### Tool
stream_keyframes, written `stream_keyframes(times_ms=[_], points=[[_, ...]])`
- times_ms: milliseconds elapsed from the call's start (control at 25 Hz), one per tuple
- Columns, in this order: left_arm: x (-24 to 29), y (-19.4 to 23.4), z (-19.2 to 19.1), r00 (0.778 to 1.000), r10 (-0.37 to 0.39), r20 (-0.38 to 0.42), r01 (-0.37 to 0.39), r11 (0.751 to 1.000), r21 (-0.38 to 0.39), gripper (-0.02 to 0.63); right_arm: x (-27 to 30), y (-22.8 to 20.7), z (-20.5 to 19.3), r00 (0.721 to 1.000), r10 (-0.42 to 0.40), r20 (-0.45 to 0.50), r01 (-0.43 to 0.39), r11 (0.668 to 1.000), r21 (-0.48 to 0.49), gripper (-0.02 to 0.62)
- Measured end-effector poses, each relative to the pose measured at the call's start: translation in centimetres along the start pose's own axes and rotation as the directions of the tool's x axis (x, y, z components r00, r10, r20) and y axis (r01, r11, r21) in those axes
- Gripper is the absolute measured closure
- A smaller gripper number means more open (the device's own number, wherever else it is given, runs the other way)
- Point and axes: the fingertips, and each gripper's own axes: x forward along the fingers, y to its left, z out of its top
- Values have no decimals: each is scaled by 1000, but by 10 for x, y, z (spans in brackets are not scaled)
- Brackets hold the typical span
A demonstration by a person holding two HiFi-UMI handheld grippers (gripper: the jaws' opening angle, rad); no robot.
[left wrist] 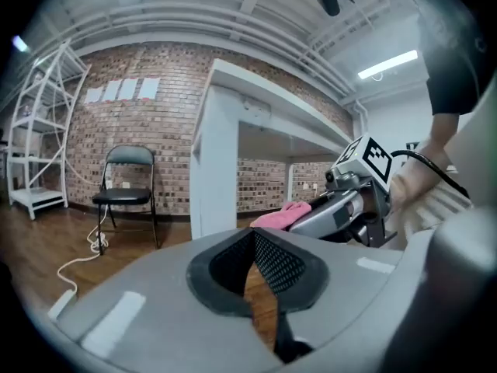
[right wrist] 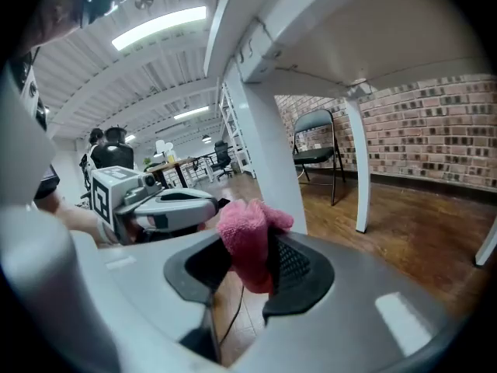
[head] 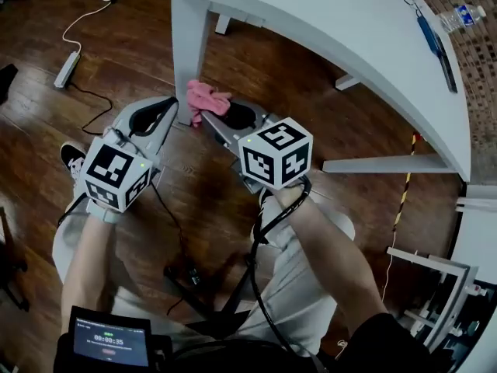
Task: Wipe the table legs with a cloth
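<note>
Dark wood floor and a brick wall; the white table is cut off at the top edge. The right gripper is clamped on the pink cloth, which sits just beside the leg; whether they touch is unclear. The left gripper is closed and empty. The cloth hides the leg's foot.

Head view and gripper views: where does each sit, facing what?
Head view: on the head, steeply down at left gripper, right gripper, forearms, table leg.
Left gripper view: on the left gripper, along its shut jaws toward the leg.
Right gripper view: on the right gripper, along jaws shut on the pink cloth.
Shared: leg, cloth.
</note>
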Motion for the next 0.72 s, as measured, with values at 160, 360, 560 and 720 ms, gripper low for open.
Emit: stream_keyframes(times_ms=[160,360,560,720], points=[[1,47,-5,1000,-5,5,5,999,-37,604,40,-22,4,992,-124,-5,124,992,-10,479],[6,103,13,998,17,52,-14,998,-62,604,54,-28,31,959,-282,3,281,956,-86,473],[8,79,47,974,-159,161,147,986,82,604,15,4,88,951,-266,154,266,964,23,477],[1,47,72,931,-288,225,243,948,207,604,-2,23,150,931,-265,251,272,962,6,477]])
